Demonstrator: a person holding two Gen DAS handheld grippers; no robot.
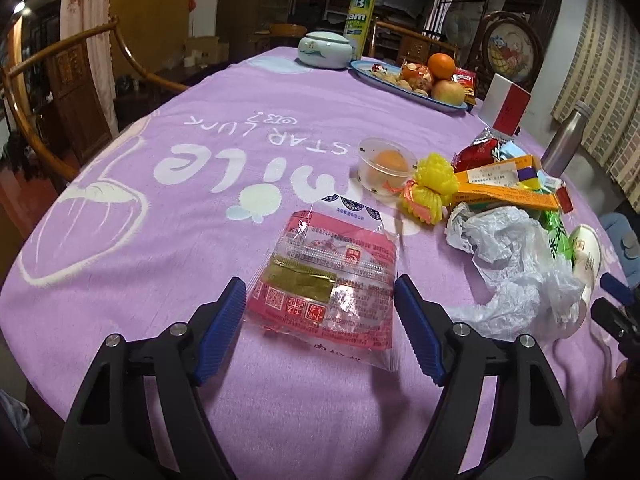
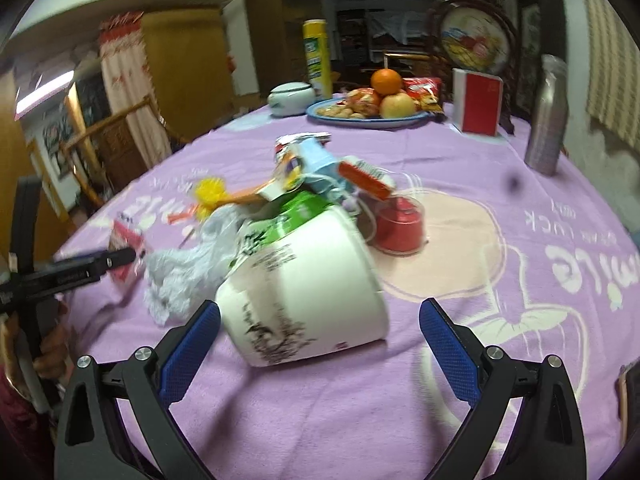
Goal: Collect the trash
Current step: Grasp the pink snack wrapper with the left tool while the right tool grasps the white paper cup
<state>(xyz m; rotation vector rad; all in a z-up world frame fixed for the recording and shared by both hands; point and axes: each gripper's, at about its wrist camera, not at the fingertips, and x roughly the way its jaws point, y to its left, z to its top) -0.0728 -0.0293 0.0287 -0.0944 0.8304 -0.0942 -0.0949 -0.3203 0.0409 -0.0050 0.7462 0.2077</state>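
Wrapper [image 1: 320,280], pink and clear plastic, lies flat on the purple tablecloth [image 1: 160,260] directly between your left gripper's [image 1: 320,328] spread blue pads [image 1: 224,320]. Nothing is pinched yet; both pads stand off its side edges, near but apparently not touching. Its long axis seems to run away from you along the fingers, so closing would squeeze it across its width.

Your right gripper [image 2: 320,344] is also spread and empty. A white paper bowl [image 2: 304,292] lies tipped on its side just ahead, nearer the left pad than the right, so it's off-centre in the gap. Behind the bowl sits the trash pile [image 2: 304,184]: crumpled white plastic bag [image 1: 512,268], green packet [image 2: 288,216], orange boxes [image 1: 508,192], yellow foam net [image 1: 432,184], clear cup with an orange thing in it [image 1: 386,164], red cup [image 2: 400,228].

Left is nearer the wrapper, right is nearer the bowl. My guess: left closes first, since it's already lined up.

Far side holds a fruit plate [image 1: 448,105], ceramic jar [image 1: 324,50], yellow can [image 1: 360,8], steel bottle [image 2: 546,116], red and white box [image 2: 478,102]. Probably not trash.
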